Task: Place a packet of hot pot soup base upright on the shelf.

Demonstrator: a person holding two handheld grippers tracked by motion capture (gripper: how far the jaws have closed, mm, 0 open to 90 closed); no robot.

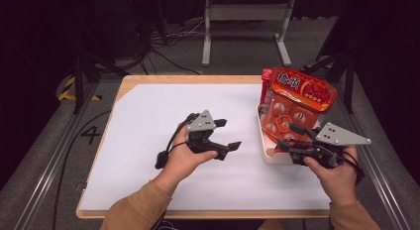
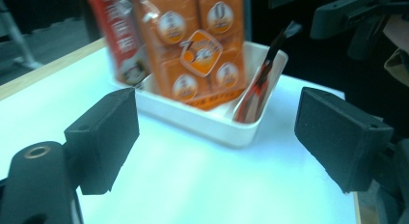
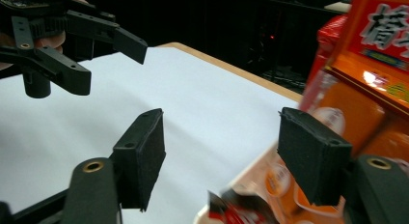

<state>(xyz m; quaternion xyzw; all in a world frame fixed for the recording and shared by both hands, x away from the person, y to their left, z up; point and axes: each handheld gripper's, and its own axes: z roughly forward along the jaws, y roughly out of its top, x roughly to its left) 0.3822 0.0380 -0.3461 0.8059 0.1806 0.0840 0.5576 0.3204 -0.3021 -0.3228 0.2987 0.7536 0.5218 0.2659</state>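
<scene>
Jaws of the right gripper [image 1: 289,136] standing apart with nothing between them, poised at the near edge of the white tray [image 1: 270,154] and aimed forward and leftward across it. Just ahead of those jaws, leaning upright in the tray, the orange snack pack [image 1: 289,108], its long axis rising from the tray floor toward the far edge of the table [image 1: 148,190], the top tilted away from the person. Behind it and touching, a red packet [image 1: 268,74], and beside it in the near corner of the tray a thin red-and-black sachet [image 2: 258,86] standing on end. In the right gripper view, the orange pack crowding the right jaw's side, so barely off the line between the jaws.

Jaws of the left gripper [image 1: 229,134] likewise apart and empty, held over bare white table, pointing rightward toward the tray but well apart from it; in the left gripper view, the tray centred between the two jaws, farther off.

Judged from this: right hand [image 1: 337,178] nearer by far, and likeliest to close on the orange pack across its thin face
</scene>
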